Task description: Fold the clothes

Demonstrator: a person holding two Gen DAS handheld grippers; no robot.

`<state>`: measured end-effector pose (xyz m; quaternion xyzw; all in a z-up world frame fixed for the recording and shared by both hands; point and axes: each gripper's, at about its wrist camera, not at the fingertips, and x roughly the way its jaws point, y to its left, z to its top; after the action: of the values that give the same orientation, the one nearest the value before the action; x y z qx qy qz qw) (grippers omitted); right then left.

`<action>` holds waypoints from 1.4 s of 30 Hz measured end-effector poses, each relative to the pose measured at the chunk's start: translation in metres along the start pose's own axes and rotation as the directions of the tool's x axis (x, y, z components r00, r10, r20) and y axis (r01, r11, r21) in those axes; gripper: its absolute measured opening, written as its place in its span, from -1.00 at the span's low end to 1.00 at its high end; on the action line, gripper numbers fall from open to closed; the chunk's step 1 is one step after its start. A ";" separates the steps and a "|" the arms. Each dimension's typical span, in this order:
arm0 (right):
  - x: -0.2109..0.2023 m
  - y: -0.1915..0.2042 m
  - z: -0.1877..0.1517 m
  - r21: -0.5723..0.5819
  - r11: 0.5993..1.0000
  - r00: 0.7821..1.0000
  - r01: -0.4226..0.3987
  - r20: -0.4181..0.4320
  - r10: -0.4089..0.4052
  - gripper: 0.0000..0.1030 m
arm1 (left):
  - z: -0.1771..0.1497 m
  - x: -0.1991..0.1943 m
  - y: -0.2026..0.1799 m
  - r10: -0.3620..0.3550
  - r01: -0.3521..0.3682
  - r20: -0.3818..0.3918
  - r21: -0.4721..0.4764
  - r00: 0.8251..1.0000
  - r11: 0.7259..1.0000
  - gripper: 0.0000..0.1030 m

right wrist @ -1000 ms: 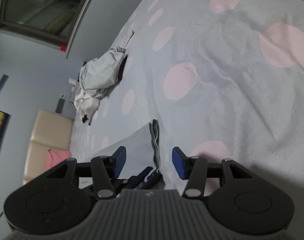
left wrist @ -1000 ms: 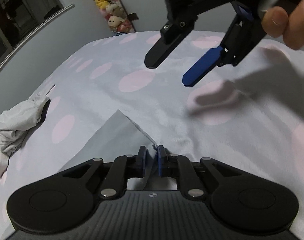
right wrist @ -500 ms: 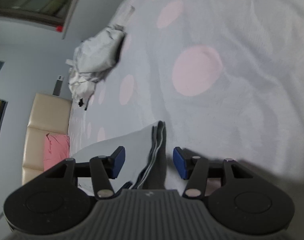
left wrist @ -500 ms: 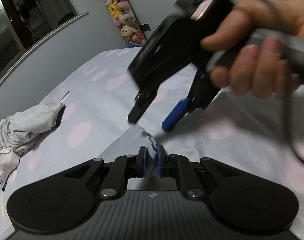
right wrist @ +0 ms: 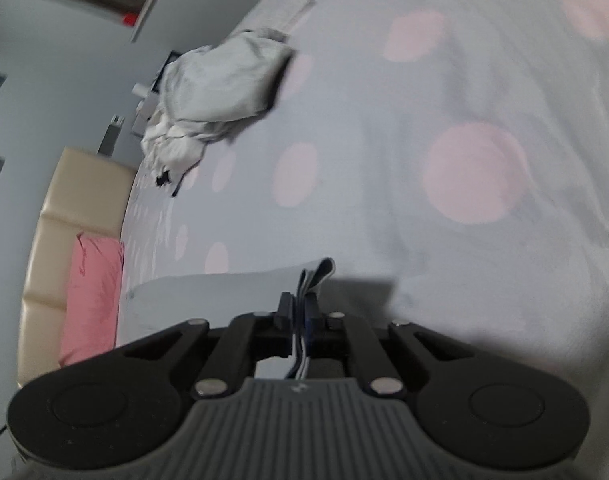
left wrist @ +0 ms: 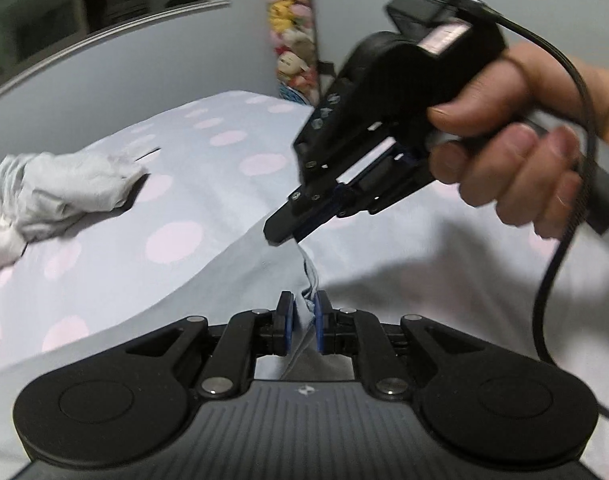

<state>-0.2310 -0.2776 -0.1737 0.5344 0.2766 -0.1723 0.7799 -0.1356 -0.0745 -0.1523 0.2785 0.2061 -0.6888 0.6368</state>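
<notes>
A bed (right wrist: 484, 80) carries a pale cover with pink dots. A pink pillow (right wrist: 92, 296) leans against the cream padded headboard (right wrist: 52, 240). Stuffed toys (left wrist: 290, 52) hang on the wall beyond the bed's far edge.

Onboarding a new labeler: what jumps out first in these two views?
In the left wrist view, the right gripper, held in a hand, is shut on the edge of the pale grey garment at centre. The left gripper pinches the same garment just below it. A crumpled pile of light clothes sits far off on the pink-dotted bedspread.
</notes>
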 end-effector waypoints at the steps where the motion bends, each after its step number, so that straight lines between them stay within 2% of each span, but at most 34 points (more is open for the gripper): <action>1: -0.001 0.011 0.000 -0.020 1.000 1.000 0.008 0.001 -0.008 -0.88 | 0.001 -0.006 0.006 -0.006 0.007 0.009 -0.025 1.000 1.000 -0.83; 5: -0.001 0.055 -0.001 -0.095 0.995 0.999 0.040 0.000 -0.040 -0.88 | 0.000 -0.033 0.037 -0.013 0.018 0.049 -0.104 0.999 0.994 -0.83; 8: 0.006 0.090 -0.003 -0.150 0.987 0.998 0.065 0.000 -0.066 -0.88 | -0.005 -0.057 0.064 0.008 0.005 0.087 -0.146 0.996 0.989 -0.83; 13: 0.030 0.155 -0.007 -0.244 0.965 0.995 0.092 -0.013 -0.098 -0.88 | -0.024 -0.096 0.121 0.033 0.008 0.144 -0.276 0.989 0.961 -0.83; 18: 0.078 0.224 -0.018 -0.360 0.925 0.989 0.121 -0.039 -0.144 -0.89 | -0.054 -0.129 0.184 0.073 0.019 0.188 -0.445 0.979 0.896 -0.84; 22: 0.120 0.275 -0.033 -0.446 0.887 0.985 0.123 -0.056 -0.165 -0.89 | -0.083 -0.155 0.231 0.116 0.014 0.199 -0.554 0.973 0.833 -0.84; 24: 0.142 0.298 -0.042 -0.480 0.869 0.983 0.117 -0.070 -0.171 -0.89 | -0.098 -0.168 0.254 0.138 0.013 0.202 -0.605 0.970 0.796 -0.84; 28: 0.185 0.335 -0.058 -0.536 0.837 0.976 0.106 -0.105 -0.191 -0.89 | -0.131 -0.181 0.282 0.146 0.022 0.194 -0.671 0.970 0.741 -0.84; 31: 0.214 0.356 -0.067 -0.567 0.816 0.969 0.107 -0.125 -0.214 -0.89 | -0.149 -0.184 0.301 0.151 0.021 0.183 -0.703 0.971 0.710 -0.84; 36: 0.252 0.371 -0.070 -0.583 0.800 0.960 0.140 -0.117 -0.253 -0.89 | -0.174 -0.185 0.332 0.159 0.013 0.155 -0.754 0.975 0.657 -0.84; 39: 0.274 0.380 -0.072 -0.593 0.790 0.955 0.159 -0.112 -0.276 -0.89 | -0.187 -0.189 0.351 0.174 0.000 0.136 -0.789 0.975 0.615 -0.93; 42: 0.297 0.389 -0.074 -0.602 0.779 0.948 0.178 -0.106 -0.299 -0.89 | -0.202 -0.189 0.371 0.166 -0.012 0.100 -0.823 0.981 0.568 -0.94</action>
<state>0.2041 -0.0571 -0.0899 0.2432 0.4571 -0.1231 0.8466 0.2632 0.1600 -0.1573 -0.0955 0.4328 -0.5032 0.7419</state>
